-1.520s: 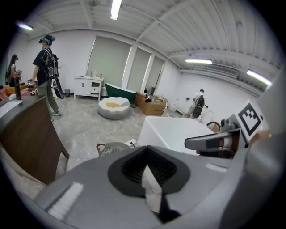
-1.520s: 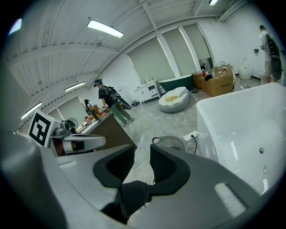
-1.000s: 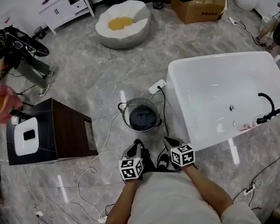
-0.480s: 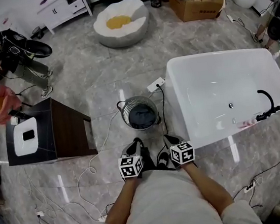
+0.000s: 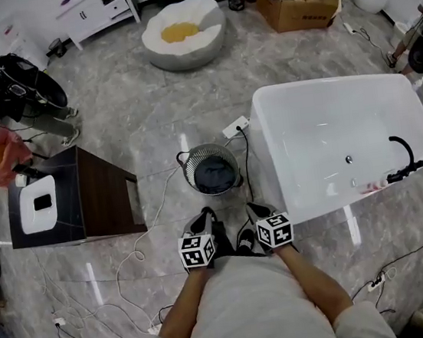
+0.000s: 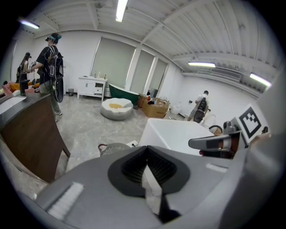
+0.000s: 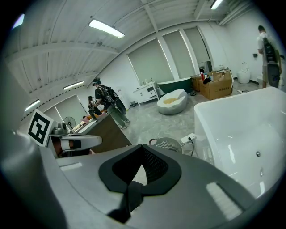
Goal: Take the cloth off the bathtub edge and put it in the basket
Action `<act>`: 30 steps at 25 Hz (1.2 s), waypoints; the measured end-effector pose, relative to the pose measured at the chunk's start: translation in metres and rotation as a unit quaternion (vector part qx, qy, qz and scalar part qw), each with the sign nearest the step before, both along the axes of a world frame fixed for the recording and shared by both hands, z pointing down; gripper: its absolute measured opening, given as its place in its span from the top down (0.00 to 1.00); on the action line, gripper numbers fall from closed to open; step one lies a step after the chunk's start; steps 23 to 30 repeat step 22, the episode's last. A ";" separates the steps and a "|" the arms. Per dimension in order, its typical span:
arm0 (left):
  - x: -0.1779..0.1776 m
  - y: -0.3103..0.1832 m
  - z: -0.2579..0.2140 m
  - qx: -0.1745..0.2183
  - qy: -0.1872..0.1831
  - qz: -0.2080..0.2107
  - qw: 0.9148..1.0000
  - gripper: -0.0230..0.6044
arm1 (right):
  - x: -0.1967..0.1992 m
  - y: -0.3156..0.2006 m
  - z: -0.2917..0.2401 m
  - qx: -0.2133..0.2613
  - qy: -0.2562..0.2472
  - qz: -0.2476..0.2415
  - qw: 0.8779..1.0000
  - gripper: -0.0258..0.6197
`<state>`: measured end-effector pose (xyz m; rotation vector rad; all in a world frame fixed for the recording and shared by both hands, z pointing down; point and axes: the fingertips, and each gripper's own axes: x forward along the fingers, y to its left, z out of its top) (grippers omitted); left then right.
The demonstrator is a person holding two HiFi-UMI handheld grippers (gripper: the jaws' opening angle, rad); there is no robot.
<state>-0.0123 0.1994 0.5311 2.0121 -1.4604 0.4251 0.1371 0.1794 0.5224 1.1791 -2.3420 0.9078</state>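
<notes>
- The dark wooden cabinet with a white basin top (image 5: 100,206) stood well off to the left of the left gripper (image 5: 201,221).
- That gripper was closed on nothing.
- Just ahead of both grippers, the round wire-mesh basket (image 5: 190,176) held the dark crumpled cloth (image 5: 215,178). The job looked done, so holding back seemed wisest.
- The right gripper (image 5: 258,214) was likewise closed and empty.
- To its right, the glossy white bathtub (image 5: 274,171) showed a bare edge.
- The white power strip (image 5: 236,130) and its cord lay beyond, between basket and tub, a likely snag.
</notes>
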 end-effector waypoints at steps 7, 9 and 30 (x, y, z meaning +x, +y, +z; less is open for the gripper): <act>0.001 -0.003 -0.004 0.001 0.002 -0.002 1.000 0.87 | 0.003 -0.002 -0.002 0.000 0.000 0.001 1.000 0.96; 0.000 -0.003 -0.003 0.000 0.004 -0.003 1.000 0.87 | 0.003 -0.002 -0.001 0.000 0.000 0.001 1.000 0.96; -0.003 0.005 -0.002 -0.002 0.010 -0.009 1.000 0.87 | 0.004 0.003 0.001 0.010 0.007 -0.003 1.000 0.96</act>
